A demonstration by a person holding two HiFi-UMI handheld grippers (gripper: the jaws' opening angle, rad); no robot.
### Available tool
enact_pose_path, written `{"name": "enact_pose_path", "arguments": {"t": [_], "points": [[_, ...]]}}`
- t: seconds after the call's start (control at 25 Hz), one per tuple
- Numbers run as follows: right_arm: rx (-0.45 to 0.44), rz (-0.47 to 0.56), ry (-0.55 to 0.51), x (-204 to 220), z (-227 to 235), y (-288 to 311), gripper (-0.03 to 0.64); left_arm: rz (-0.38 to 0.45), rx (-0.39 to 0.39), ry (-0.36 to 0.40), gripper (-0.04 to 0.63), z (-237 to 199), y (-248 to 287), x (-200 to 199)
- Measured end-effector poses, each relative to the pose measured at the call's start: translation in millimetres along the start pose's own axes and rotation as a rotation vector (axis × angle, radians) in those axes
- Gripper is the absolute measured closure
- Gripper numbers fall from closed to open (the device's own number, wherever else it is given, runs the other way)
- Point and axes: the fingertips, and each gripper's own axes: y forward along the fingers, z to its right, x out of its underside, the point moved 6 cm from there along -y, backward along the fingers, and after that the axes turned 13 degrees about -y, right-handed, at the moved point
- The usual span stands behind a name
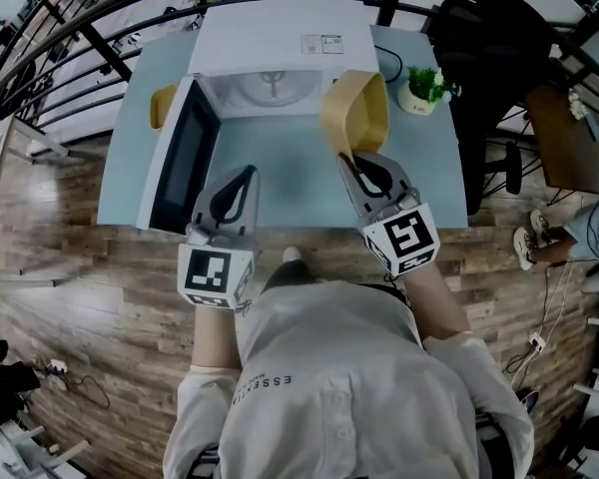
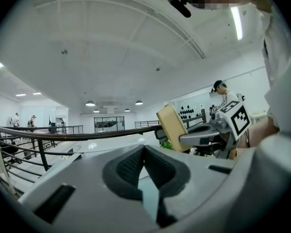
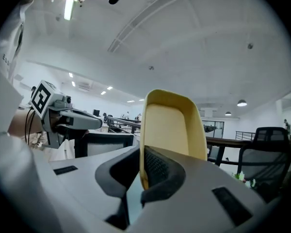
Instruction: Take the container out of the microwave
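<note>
The yellow container [image 1: 357,113] hangs on edge above the table in front of the white microwave [image 1: 280,38], outside its open cavity. My right gripper [image 1: 354,160] is shut on the container's rim, and in the right gripper view the container [image 3: 170,125] stands up from between the pads of my right gripper [image 3: 143,152]. To its left my left gripper [image 1: 244,174] hovers over the table near the microwave's open door [image 1: 185,158]. Its pads meet with nothing between them in the left gripper view, where the left gripper [image 2: 144,148] faces the container [image 2: 173,127].
The microwave sits on a light blue table [image 1: 280,188] with its door swung out to the left. Another yellow object [image 1: 163,105] lies left of the microwave. A small potted plant [image 1: 424,90] stands at the right, and a black chair [image 1: 489,58] is beyond the table's right edge.
</note>
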Motion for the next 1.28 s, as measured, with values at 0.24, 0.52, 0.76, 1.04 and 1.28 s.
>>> {"name": "enact_pose_path", "arguments": {"t": [0.24,0.52,0.76,1.04,1.28], "points": [[0.044,0.082,0.020,-8.5,3.3,-14.6,0.592,0.017,0.008,0.008,0.594,4.4,2.6,1.6],[0.102,0.117,0.060,-9.4,9.5,-13.9,0.594,0.034,0.014,0.021,0.594,4.0,3.8,-3.3],[0.132,0.111,0.083,-6.2,18.9,-11.1,0.598,0.034,-0.001,0.017,0.594,-2.4,3.5,-1.7],[0.136,0.096,0.079,-4.1,19.2,-12.8,0.598,0.026,-0.007,0.012,0.594,-4.4,6.0,0.4],[0.134,0.091,0.065,-4.7,17.9,-13.0,0.598,0.019,-0.010,0.014,0.594,-3.8,7.6,0.9]]}}
